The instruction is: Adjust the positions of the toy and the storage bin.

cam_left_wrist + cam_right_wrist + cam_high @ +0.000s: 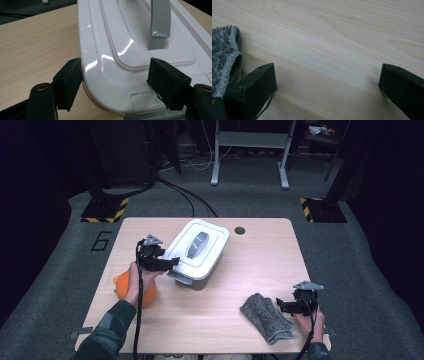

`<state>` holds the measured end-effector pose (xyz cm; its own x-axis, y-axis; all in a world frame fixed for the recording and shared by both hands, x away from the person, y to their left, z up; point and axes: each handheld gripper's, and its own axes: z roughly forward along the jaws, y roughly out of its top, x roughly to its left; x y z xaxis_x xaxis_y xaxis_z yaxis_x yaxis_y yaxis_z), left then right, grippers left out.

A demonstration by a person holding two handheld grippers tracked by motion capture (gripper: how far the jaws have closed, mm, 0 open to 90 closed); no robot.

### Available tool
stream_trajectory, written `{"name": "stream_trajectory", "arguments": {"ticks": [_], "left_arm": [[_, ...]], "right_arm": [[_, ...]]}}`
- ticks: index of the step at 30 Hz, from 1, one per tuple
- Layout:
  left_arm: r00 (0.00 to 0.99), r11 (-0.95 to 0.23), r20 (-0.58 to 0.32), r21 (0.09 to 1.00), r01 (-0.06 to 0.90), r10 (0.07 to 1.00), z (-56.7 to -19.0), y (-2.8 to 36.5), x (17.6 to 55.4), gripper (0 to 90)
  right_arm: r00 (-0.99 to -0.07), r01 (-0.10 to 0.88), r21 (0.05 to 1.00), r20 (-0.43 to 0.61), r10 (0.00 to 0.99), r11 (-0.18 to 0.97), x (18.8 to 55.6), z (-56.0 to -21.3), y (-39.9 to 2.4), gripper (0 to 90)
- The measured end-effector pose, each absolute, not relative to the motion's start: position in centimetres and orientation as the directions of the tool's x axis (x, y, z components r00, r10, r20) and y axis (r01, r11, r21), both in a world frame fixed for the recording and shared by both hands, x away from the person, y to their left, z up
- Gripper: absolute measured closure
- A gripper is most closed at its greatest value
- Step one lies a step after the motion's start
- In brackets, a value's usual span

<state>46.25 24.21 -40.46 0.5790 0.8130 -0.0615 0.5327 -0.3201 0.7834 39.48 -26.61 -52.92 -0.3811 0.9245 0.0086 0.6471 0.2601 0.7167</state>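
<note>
The high view looks forward and down on the whole table (260, 255). The left gripper view sits close over the near corner of the white lidded box (140, 37), seen mid-frame from above. The right gripper view faces bare tabletop, the grey cloth (223, 57) at its left edge.

Dim room, lit table (260, 265); glare on white lid (120, 50) (soft focus)

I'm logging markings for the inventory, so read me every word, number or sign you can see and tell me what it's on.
"6": a large dark numeral on the grey floor left of the table, at.
Black-and-yellow hazard stripes on two floor plates, left and right; no words.
White box, its lid and the grey cloth: no readable text.
</note>
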Motion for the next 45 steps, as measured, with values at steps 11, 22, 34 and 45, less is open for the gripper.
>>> {"name": "stream_trajectory", "arguments": {"ticks": [11,22,34,45], "left_arm": [[0.610,-0.351,-0.041,0.787,0.508,0.791,-40.4,24.2,44.7,22.2],[0.638,-0.399,-0.023,0.763,0.508,0.769,-41.1,24.3,43.7,17.0],[0.641,-0.401,-0.018,0.767,0.501,0.767,-42.0,22.5,42.8,17.7],[0.672,-0.407,-0.030,0.775,0.483,0.740,-42.3,20.4,42.0,18.4]], "right_arm": [[-0.381,0.647,0.717,0.008,0.924,0.260,39.5,-52.9,-26.6,0.4],[-0.381,0.647,0.717,0.008,0.925,0.260,39.5,-52.9,-26.6,0.4],[-0.381,0.647,0.717,0.008,0.925,0.260,39.5,-52.9,-26.6,0.4],[-0.381,0.647,0.717,0.008,0.925,0.260,39.5,-52.9,-26.6,0.4]]}}
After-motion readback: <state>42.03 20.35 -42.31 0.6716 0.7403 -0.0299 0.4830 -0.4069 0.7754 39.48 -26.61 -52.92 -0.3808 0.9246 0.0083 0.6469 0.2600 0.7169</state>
